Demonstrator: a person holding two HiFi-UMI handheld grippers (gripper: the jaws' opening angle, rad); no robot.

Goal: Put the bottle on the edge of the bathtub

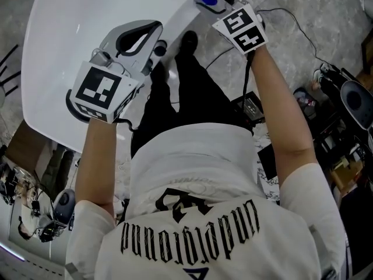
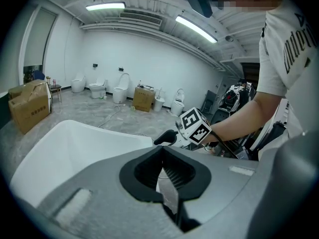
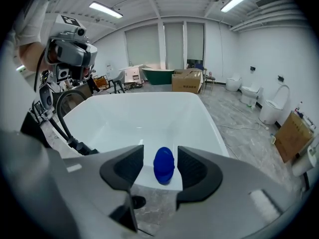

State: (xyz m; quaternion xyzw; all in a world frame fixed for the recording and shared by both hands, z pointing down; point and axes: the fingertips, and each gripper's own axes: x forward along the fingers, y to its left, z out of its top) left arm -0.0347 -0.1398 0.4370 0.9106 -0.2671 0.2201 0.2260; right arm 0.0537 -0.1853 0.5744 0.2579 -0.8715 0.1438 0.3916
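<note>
Right gripper point(image 3: 160, 154), jaws wide, straddles the blue bottle point(image 3: 164, 165) resting on the tub rim point(image 3: 146, 178) at twelve o'clock, where a clipping jaw could roll it off; left gripper point(image 2: 163, 168) is closed and empty.

Bottle point(image 3: 164, 165): only blue top visible, body indiscernible. Bathtub point(image 1: 64, 51) far end cut by head-view top edge.

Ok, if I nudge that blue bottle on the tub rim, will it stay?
Probably slides easily: the blue bottle looks smooth, and the bathtub rim is glossy. Its rounded shape suggests it may roll or tip.
</note>
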